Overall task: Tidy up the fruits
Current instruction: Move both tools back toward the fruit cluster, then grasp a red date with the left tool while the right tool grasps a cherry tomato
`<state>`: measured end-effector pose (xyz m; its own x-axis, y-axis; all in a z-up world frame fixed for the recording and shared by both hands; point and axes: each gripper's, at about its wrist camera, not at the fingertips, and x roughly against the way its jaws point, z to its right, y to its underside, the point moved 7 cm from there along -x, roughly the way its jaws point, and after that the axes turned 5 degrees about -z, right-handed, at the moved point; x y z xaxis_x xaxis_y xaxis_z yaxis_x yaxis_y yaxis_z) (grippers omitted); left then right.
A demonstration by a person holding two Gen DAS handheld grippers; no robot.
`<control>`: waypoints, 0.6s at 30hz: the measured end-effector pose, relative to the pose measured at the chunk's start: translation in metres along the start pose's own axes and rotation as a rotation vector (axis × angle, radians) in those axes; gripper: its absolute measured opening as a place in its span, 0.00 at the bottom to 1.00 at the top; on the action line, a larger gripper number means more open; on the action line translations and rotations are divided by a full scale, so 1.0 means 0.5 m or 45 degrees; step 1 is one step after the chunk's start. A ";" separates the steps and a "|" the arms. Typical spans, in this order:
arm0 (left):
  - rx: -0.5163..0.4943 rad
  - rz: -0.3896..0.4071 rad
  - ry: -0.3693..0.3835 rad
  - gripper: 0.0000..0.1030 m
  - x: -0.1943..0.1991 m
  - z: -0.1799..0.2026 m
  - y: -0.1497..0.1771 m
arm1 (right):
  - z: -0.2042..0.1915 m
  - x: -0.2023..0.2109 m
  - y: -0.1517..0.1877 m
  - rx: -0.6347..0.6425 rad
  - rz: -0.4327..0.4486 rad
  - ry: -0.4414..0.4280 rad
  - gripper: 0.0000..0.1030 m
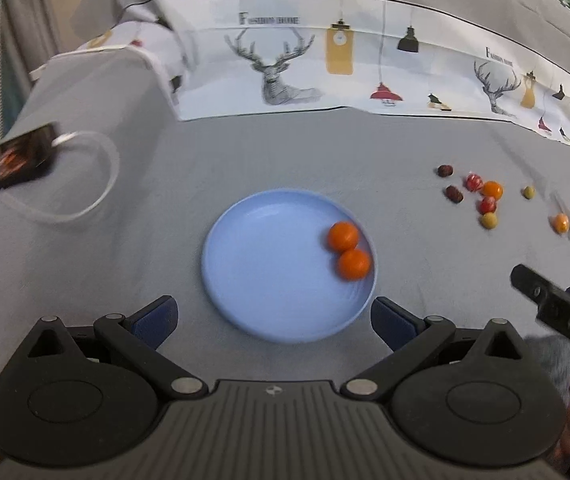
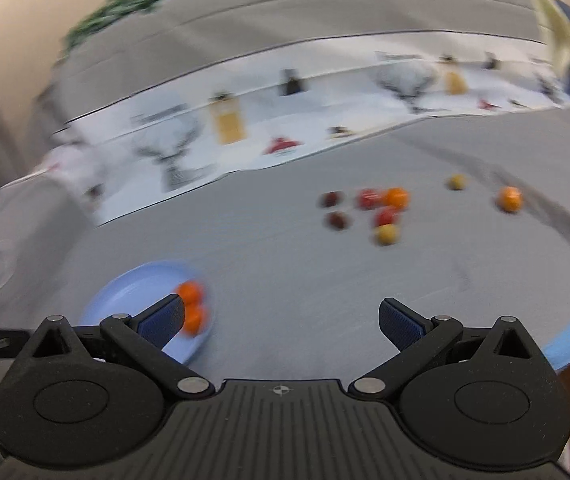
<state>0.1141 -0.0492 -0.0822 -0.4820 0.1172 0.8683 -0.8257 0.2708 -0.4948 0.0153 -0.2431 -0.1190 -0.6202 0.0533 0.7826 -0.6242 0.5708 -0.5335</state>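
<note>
Left wrist view first: I'm holding the left gripper (image 1: 273, 322) spread wide with nothing between its pads, hovering at the near rim of the blue plate (image 1: 269, 280). Two orange fruits (image 1: 348, 250) are sitting touching each other against the plate's right rim. Out toward the right edge of the grey cover (image 1: 245, 168), the loose fruits (image 1: 473, 196) are lying in a small cluster, dark ones, red ones, an orange and a yellowish one, with a green one and another orange lying apart, nearer the edge. A phone (image 1: 9, 158) with its white cable (image 1: 97, 184) is lying at the left edge.

Right wrist view now, badly blurred: I'm seeing the right gripper (image 2: 281, 324) also wide open and empty, above bare cover, with the plate (image 2: 133, 292) at its left finger and the cluster (image 2: 369, 212) ahead, well apart.

I'm judging these fruits light, round, smooth and ready to roll, perhaps soft, so I'd be closing gently across the middle. There is open room between plate and cluster; the outlying orange (image 2: 509, 199) lies near the right edge, where a nudge could send it off.
</note>
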 end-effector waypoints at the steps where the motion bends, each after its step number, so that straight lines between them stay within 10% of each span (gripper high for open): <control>1: -0.013 -0.003 -0.001 1.00 -0.013 0.015 -0.014 | 0.026 -0.025 -0.013 -0.025 -0.003 0.034 0.99; 15: -0.172 -0.081 0.004 1.00 -0.230 0.210 -0.147 | 0.197 -0.447 -0.146 -0.148 -0.151 0.281 0.99; 18: -0.184 -0.096 0.007 1.00 -0.267 0.242 -0.163 | 0.204 -0.480 -0.147 -0.122 -0.146 0.251 0.48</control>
<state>0.2102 -0.2025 -0.1616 -0.4179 0.0966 0.9034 -0.8086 0.4139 -0.4183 0.1617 -0.3815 -0.3006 -0.4377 0.1373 0.8886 -0.6313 0.6568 -0.4124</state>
